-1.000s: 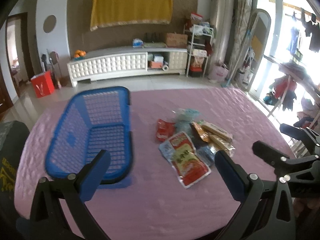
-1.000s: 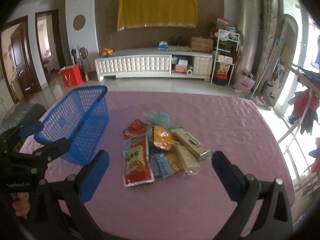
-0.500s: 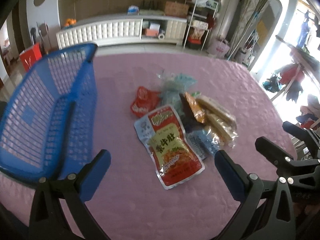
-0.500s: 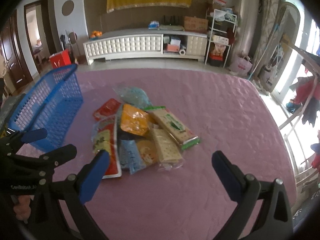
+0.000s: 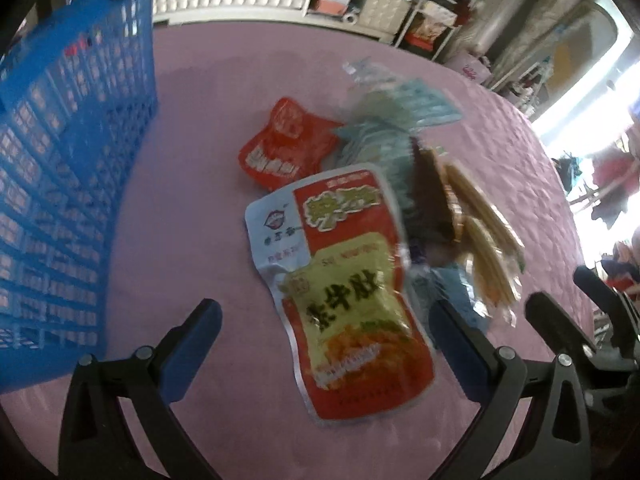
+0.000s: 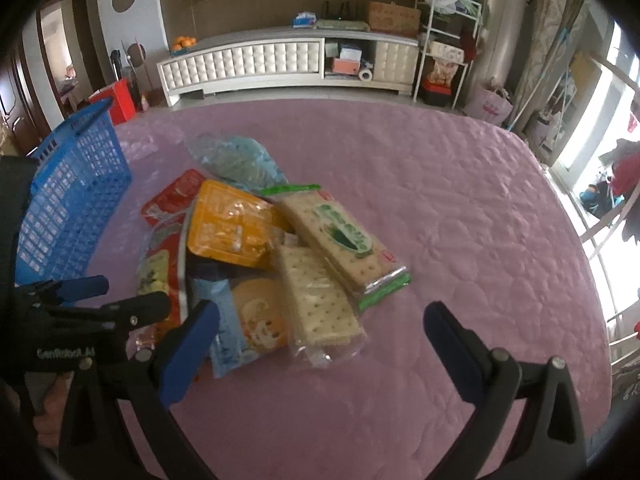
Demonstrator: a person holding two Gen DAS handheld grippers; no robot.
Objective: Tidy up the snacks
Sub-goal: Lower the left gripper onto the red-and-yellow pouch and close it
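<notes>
On my far left stands one blue basket (image 5: 60, 184); its mesh walls are all I get in either view, so I cannot tell what, if anything, lies inside. It sits on the pink tablecloth (image 6: 460, 200), well apart from the snack pile to its right.

My left gripper (image 5: 326, 338) has its fingers spread wide, holding nothing, and it hangs over the near end of the big red and yellow packet (image 5: 344, 280). Beyond that packet lies a small red packet (image 5: 286, 144), and right of it a pale blue bag (image 5: 396, 108), blurred. At the right edge of this view the cracker packs (image 5: 480, 240) show only edge-on, smeared.

The right camera gives them properly: two cracker packs, one with green print (image 6: 344, 240) lying partly across a plain clear one (image 6: 320, 300). It also shows an orange packet (image 6: 228, 228) and a blue packet with an orange cartoon face (image 6: 256, 328), neither readable from the left. I count seven snacks, all touching or overlapping in one heap.

My right gripper (image 6: 320, 338) is spread wide too and carries nothing, poised near the clear cracker pack. The other tool sits at this view's left edge.
</notes>
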